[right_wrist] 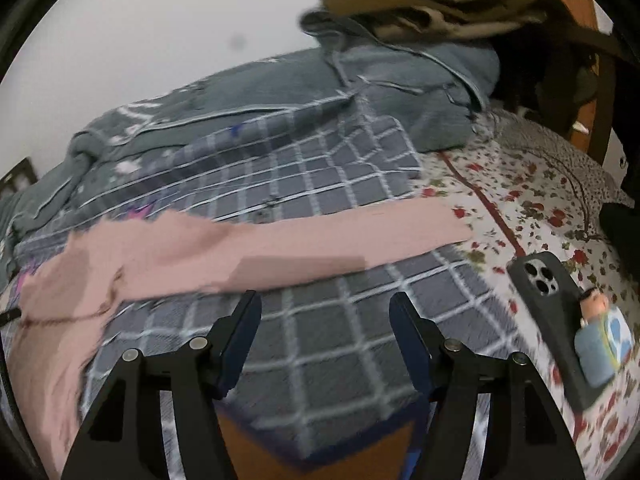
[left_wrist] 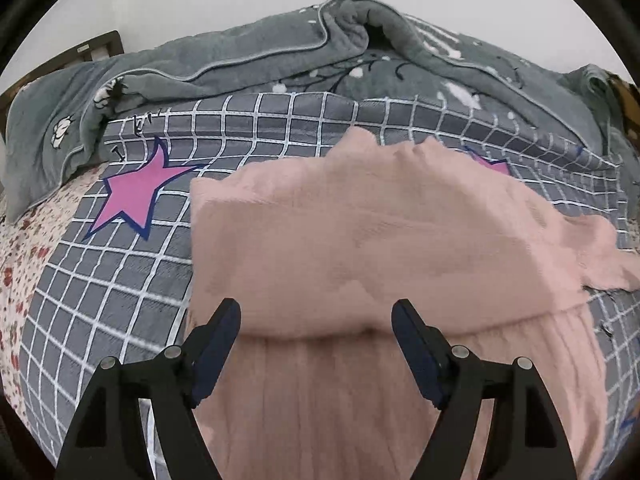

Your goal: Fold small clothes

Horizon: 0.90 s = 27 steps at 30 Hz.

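**Pink top flat on checked blanket**

Top point(left_wrist: 360, 232) lies on the grid blanket point(left_wrist: 120, 300), ribbed hem nearest the left gripper point(left_wrist: 316, 320). 1 sleeve point(right_wrist: 340, 232) runs straight out toward the floral sheet point(right_wrist: 520, 184), cuff at the blanket's edge. Both grippers released, holding nothing; right gripper point(right_wrist: 324, 312) over blanket. Phone point(right_wrist: 548, 300) on sheet. Dark lettering by star point(left_wrist: 136, 196) unreadable.

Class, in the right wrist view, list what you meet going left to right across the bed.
pink garment → grid-patterned blanket → floral sheet → phone
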Each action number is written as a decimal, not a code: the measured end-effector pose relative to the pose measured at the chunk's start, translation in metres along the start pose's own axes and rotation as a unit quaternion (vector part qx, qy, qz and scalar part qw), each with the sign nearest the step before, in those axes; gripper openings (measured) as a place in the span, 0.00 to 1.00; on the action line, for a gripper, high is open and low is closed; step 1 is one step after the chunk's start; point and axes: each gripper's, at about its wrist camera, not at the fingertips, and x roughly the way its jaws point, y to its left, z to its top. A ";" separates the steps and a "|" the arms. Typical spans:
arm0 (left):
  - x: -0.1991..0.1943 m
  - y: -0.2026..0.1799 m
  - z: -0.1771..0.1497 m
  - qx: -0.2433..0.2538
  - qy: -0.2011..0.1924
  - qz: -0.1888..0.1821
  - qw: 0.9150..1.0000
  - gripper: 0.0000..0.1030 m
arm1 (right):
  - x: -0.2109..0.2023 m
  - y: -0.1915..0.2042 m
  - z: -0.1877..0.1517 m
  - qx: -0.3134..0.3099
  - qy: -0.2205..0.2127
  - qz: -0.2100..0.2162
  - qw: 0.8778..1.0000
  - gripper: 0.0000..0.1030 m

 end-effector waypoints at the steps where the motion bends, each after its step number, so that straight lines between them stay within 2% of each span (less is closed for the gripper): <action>1: 0.004 -0.001 0.001 0.000 0.001 0.000 1.000 0.74 | 0.006 -0.003 0.003 0.002 0.004 -0.003 1.000 0.52; 2: 0.009 -0.001 0.002 0.000 0.001 0.000 1.000 0.74 | 0.013 -0.006 0.007 0.004 0.010 -0.006 1.000 0.47; 3: 0.014 -0.002 0.004 -0.001 0.002 0.001 1.000 0.74 | 0.021 -0.010 0.011 0.009 0.020 -0.005 1.000 0.46; 9: 0.038 -0.006 0.012 0.001 0.006 0.003 1.000 0.74 | 0.063 -0.025 0.021 0.054 0.074 0.012 0.996 0.46; 19: 0.040 -0.004 0.013 -0.006 -0.006 -0.003 1.000 0.74 | 0.083 -0.042 0.032 0.107 0.085 0.032 0.990 0.46; 22: 0.039 -0.005 0.013 -0.007 -0.008 0.001 1.000 0.74 | 0.088 -0.050 0.040 0.134 0.082 0.026 0.987 0.35; 24: 0.036 -0.002 0.013 -0.010 -0.010 0.004 1.000 0.74 | 0.088 -0.053 0.042 0.145 0.075 0.017 0.986 0.12; 25: 0.035 0.001 0.013 -0.012 -0.010 0.005 1.000 0.74 | 0.087 -0.053 0.044 0.144 0.072 0.020 0.987 0.06; 27: 0.031 0.008 0.013 -0.019 -0.010 0.008 1.000 0.74 | 0.076 -0.041 0.049 0.116 0.046 0.005 0.992 0.06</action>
